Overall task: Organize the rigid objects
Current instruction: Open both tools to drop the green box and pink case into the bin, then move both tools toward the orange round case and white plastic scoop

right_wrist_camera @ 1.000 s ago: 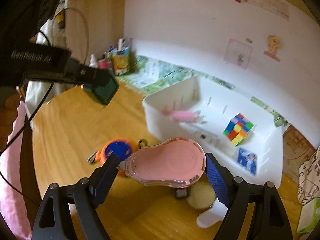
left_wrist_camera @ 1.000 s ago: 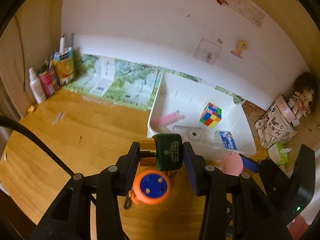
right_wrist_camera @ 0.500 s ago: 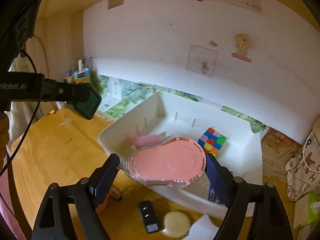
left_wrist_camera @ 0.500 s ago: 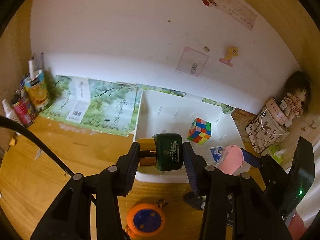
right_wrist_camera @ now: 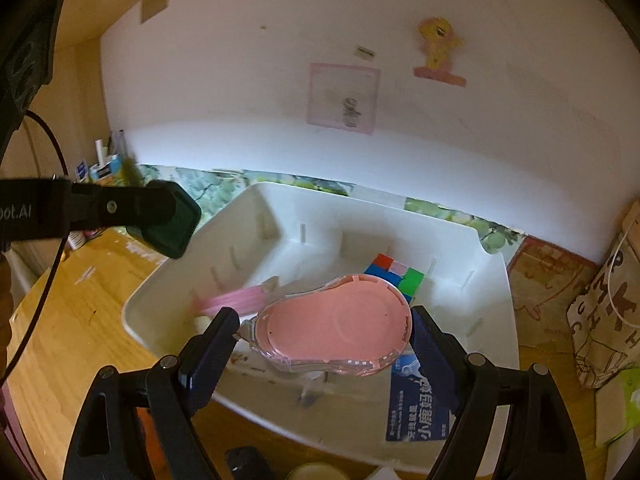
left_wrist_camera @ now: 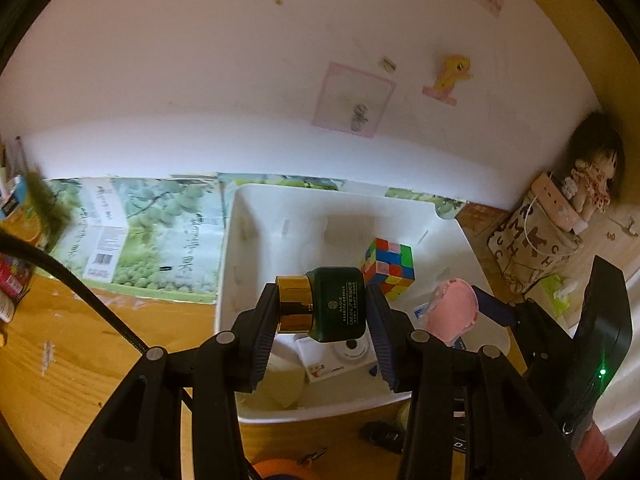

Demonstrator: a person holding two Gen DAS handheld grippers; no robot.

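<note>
A wooden worktop runs to a white wall. A white bin sits at the centre. Printed green paper lies flat at the bin's nine o'clock and along the wall behind. At three o'clock stands a lettered bag; cartons crowd the ten o'clock corner.

Domestic room, likely a child's corner: wooden desk, drawing and pony sticker on the wall ahead of the tongs, doll at right
</note>
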